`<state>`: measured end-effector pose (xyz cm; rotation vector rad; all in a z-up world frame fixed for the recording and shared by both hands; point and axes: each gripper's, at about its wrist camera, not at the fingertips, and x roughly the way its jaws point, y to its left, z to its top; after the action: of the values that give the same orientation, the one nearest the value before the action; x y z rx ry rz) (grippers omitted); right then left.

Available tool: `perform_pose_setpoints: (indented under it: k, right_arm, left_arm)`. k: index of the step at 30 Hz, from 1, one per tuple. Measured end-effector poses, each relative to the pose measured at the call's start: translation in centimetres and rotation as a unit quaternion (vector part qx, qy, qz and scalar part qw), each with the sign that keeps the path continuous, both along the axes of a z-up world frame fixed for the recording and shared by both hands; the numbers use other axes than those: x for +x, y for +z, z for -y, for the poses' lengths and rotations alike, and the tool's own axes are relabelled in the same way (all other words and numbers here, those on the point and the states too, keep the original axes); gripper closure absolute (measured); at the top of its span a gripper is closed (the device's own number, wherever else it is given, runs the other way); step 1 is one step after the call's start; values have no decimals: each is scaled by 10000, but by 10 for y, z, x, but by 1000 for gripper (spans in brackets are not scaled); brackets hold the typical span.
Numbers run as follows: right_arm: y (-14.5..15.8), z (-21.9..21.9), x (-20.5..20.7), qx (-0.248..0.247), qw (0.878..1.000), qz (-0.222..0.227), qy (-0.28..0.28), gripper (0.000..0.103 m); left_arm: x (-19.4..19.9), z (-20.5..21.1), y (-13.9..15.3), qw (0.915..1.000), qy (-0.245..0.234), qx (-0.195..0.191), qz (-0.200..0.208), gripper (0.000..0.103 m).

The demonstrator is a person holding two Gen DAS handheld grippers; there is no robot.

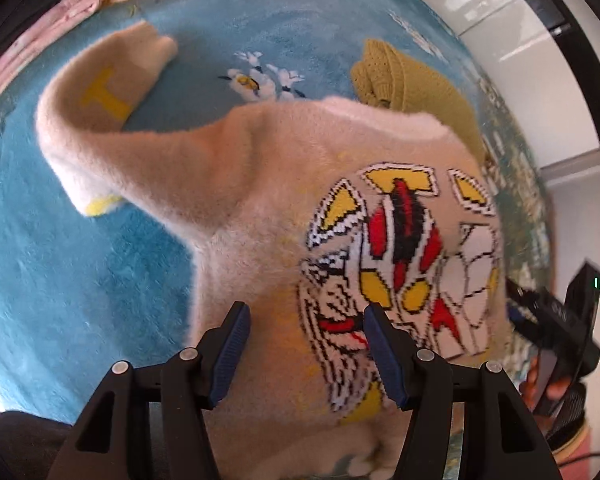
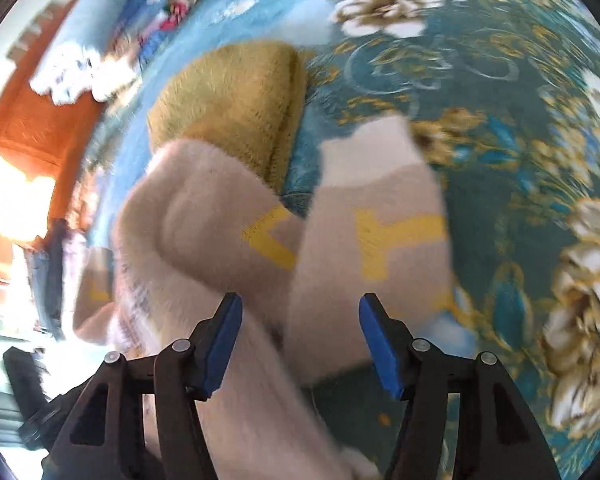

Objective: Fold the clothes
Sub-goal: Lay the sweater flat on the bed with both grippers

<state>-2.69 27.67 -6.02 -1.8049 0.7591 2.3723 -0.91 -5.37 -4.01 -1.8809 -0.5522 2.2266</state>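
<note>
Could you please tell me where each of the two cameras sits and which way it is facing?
Left wrist: on the left gripper, looking down its open fingers at the beige sweater on the blue blanket.
Right wrist: on the right gripper, open, facing the sweater's sleeve.
Shared: sweater, blanket, mustard knit.

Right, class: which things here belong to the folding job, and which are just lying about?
Job:
sweater
left tool, open
right tool, open

Lying about:
yellow knit
blue blanket
pink cloth
</note>
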Motion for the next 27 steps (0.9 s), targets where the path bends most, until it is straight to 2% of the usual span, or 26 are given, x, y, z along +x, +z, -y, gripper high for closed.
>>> perform_pose_setpoints:
  k: [3,6,8,10,11,13,14,17,20,24,27]
  right_arm:
    - [-12,5,-3,725,9971,212,82,41]
    - [-23,3,-3,889,9948,497,-17,41]
    - [-23,-7,5,1015,9931,585,-107,46]
    - [-22,-17,14,1116,9916,628,-201,62]
    - [-20,-23,19,1094,9917,614,-269,75]
    - [-16,-38,32,987,9926,557,-442,89]
    - [-9,-46,39,950,9930,425,-564,94]
    - [18,-72,63,868,9916,-135,-953,94]
    - [55,-104,89,947,9825,-773,-1404,95]
    - [98,-145,112,1055,9541,-1915,-2046,96]
    - [92,-164,126,1239,9456,-1840,-2381,97]
  left_arm:
    - [-8,1,-14,9998,126,-97,139,40]
    - [-12,3,-23,9994,233,-124,206,40]
    - [-13,5,-24,9994,275,-78,189,40]
    - [-12,8,-22,9994,326,50,117,39]
    - [-11,10,-21,9992,379,115,105,39]
    - [-10,14,-21,9984,501,243,96,38]
    - [-10,17,-20,9979,560,300,88,38]
    - [-8,24,-11,9963,717,439,-154,38]
    - [-4,37,4,9917,1035,505,-565,38]
    - [-1,69,23,9762,1831,419,-1083,38]
    - [-3,100,23,9600,2560,271,-1101,38]
